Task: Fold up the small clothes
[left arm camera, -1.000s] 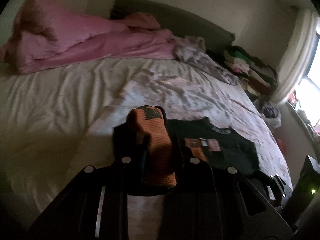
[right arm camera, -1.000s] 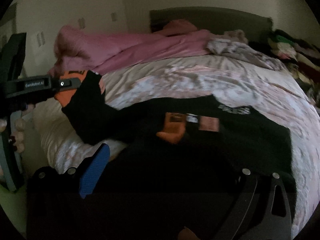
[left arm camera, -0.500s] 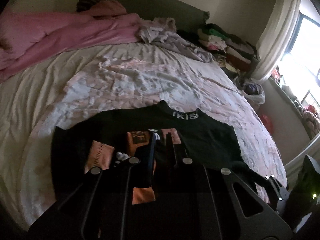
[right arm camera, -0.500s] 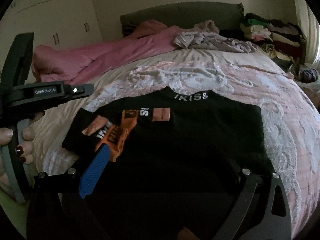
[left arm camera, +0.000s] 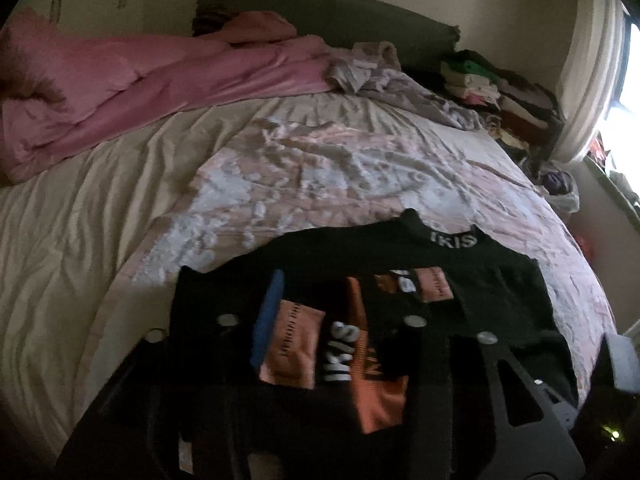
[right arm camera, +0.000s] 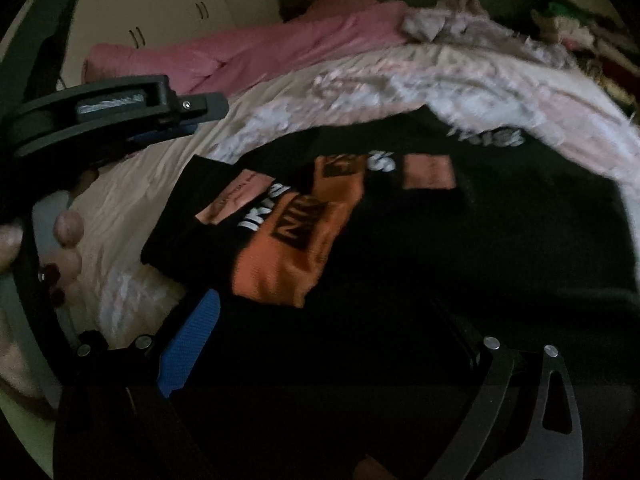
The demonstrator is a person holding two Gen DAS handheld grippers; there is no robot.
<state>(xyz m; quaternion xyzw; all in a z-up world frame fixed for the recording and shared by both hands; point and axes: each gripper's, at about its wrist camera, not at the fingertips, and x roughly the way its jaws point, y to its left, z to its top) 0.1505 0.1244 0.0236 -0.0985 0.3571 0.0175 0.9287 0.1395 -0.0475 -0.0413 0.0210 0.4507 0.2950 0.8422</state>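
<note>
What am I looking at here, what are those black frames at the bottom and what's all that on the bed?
There is no robot. A person holds a handheld two-fingered tool in each hand, and each tool carries a wide-angle camera looking along its fingers, so the black frames are the tools themselves.

One picture is from the left tool, the other from the right tool. In the right tool's view you also see the left tool from the side, with the person's hand gripping it.

On the bed lies a black top with orange patches, one sleeve folded across it. Behind are a pink blanket and stacked clothes.

The left tool's jaws are opening over the sleeve. The right tool's grip is too dark to judge.
</note>
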